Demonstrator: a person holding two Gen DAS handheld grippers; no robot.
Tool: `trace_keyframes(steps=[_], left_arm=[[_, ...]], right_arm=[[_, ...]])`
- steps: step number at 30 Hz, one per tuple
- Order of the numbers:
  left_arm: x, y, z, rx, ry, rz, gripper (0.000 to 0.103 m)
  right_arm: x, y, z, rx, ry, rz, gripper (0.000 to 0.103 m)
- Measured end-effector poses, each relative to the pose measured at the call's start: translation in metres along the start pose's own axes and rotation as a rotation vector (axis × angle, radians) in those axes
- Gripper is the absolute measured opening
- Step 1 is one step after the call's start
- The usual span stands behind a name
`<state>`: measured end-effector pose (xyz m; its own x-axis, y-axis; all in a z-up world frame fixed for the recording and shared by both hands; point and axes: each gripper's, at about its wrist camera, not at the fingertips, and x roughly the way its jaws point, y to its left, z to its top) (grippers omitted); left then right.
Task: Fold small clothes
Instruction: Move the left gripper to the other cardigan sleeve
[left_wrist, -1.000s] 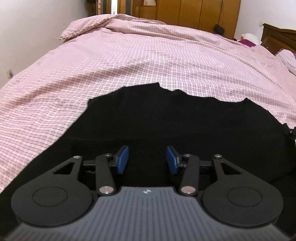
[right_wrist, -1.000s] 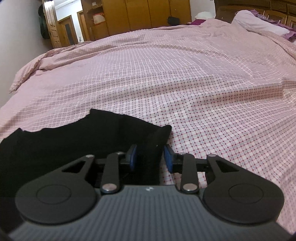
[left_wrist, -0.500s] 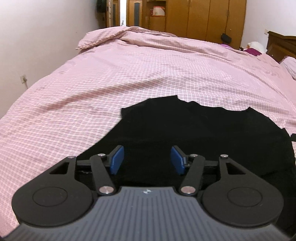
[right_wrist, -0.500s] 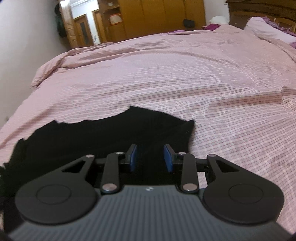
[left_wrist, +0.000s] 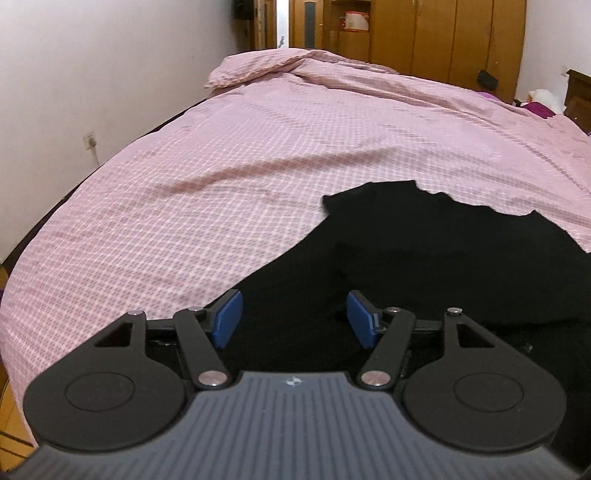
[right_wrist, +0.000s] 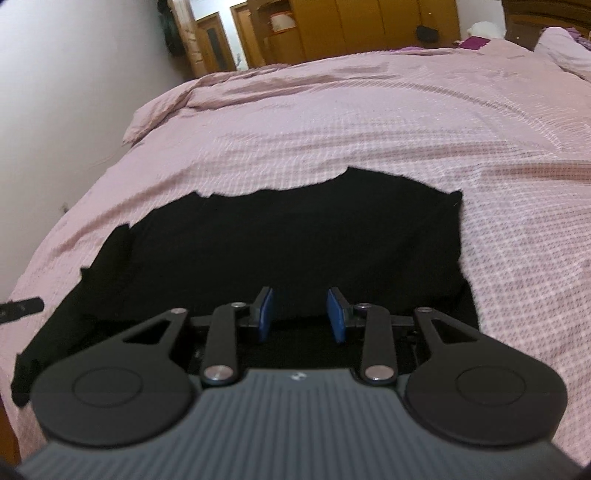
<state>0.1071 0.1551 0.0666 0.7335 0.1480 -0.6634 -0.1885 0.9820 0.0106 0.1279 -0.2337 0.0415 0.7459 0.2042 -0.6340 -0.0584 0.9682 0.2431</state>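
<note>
A black garment (left_wrist: 443, 266) is seen spread flat on the pink checked bed cover (left_wrist: 221, 166), filling the lower right of the left wrist view and the lower centre of the right wrist view (right_wrist: 295, 243). The left hand-held gripper (left_wrist: 293, 323) is opening, nothing between its jaws. The right hand-held gripper (right_wrist: 300, 317) is held partly spread, gripping nothing.

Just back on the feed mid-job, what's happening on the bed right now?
A person is working a black garment spread on a bed with a pink checked cover, one hand-held gripper in each hand. Neither grips the cloth. The left hand-held gripper is over the garment's left part with its jaws opening and nothing pinched between them. The right hand-held gripper is above the near edge, jaws apart and empty. The garment lies mostly flat, its far edge uneven.
</note>
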Motion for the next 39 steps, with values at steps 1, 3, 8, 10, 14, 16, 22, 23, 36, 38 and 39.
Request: trace_keyframes(steps=[1, 3, 8, 10, 14, 16, 22, 23, 36, 38, 39], left_arm=[[0.0, 0.004, -0.002, -0.002, 0.004, 0.001, 0.069], [0.0, 0.012, -0.007, -0.009, 0.012, 0.003, 0.07], [0.009, 0.027, -0.018, -0.024, 0.047, 0.006, 0.071], [0.013, 0.032, -0.024, -0.03, 0.061, 0.006, 0.073], [0.02, 0.041, -0.034, -0.038, 0.085, 0.006, 0.076], [0.024, 0.045, -0.038, -0.046, 0.095, 0.005, 0.076], [0.032, 0.055, -0.045, -0.063, 0.121, 0.002, 0.076], [0.032, 0.056, -0.046, -0.065, 0.122, 0.0, 0.077], [0.04, 0.057, -0.047, -0.07, 0.129, -0.018, 0.077], [0.042, 0.056, -0.048, -0.068, 0.133, -0.02, 0.081], [0.044, 0.056, -0.048, -0.062, 0.134, -0.02, 0.083]], right_arm=[[0.0, 0.003, -0.004, -0.006, 0.005, 0.0, 0.035], [0.001, 0.009, -0.011, -0.018, 0.019, 0.001, 0.035], [0.009, 0.019, -0.026, -0.019, 0.056, 0.007, 0.036], [0.013, 0.021, -0.032, -0.015, 0.072, 0.004, 0.036], [0.02, 0.026, -0.042, -0.012, 0.101, -0.007, 0.036], [0.023, 0.028, -0.046, -0.012, 0.112, -0.016, 0.036], [0.028, 0.031, -0.051, -0.021, 0.124, -0.044, 0.037], [0.028, 0.033, -0.052, -0.025, 0.124, -0.045, 0.041], [0.031, 0.042, -0.053, -0.056, 0.128, -0.069, 0.049], [0.031, 0.044, -0.052, -0.057, 0.127, -0.071, 0.05], [0.03, 0.044, -0.052, -0.058, 0.127, -0.07, 0.05]])
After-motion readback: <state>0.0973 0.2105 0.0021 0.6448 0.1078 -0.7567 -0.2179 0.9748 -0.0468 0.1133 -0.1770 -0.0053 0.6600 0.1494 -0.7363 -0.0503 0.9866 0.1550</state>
